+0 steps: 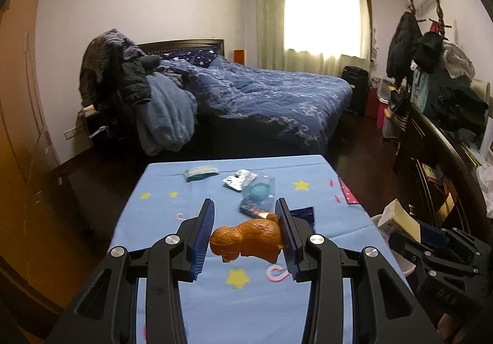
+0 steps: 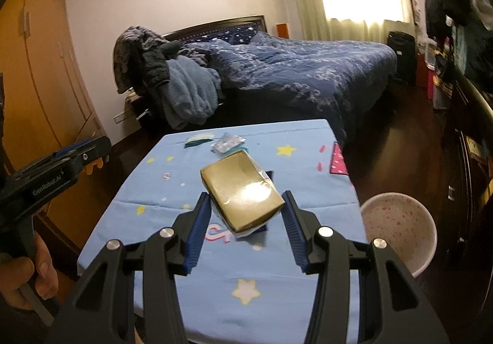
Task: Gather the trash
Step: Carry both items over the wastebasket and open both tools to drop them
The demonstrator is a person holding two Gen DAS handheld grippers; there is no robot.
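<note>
My left gripper [image 1: 245,202] is shut on an orange toy dog [image 1: 246,239], held just above the blue star-print table [image 1: 240,301]. My right gripper [image 2: 246,194] is shut on a gold carton [image 2: 242,190], tilted over the table [image 2: 246,288]. In the left wrist view the right gripper [image 1: 413,234] and its carton [image 1: 397,219] show at the right edge. More trash lies at the table's far end: a white-green packet [image 1: 201,173], a silver blister pack [image 1: 238,179], a teal lid in clear plastic [image 1: 259,190] and a colourful wrapper [image 1: 251,208].
A white speckled bin [image 2: 397,223] stands on the dark floor by the table's right edge. Beyond the table is a bed [image 1: 271,97] piled with clothes. A wooden wardrobe [image 2: 37,66] lines the left, a cluttered dark cabinet [image 1: 446,159] the right. A hand [image 2: 21,282] holds the left gripper [image 2: 92,156].
</note>
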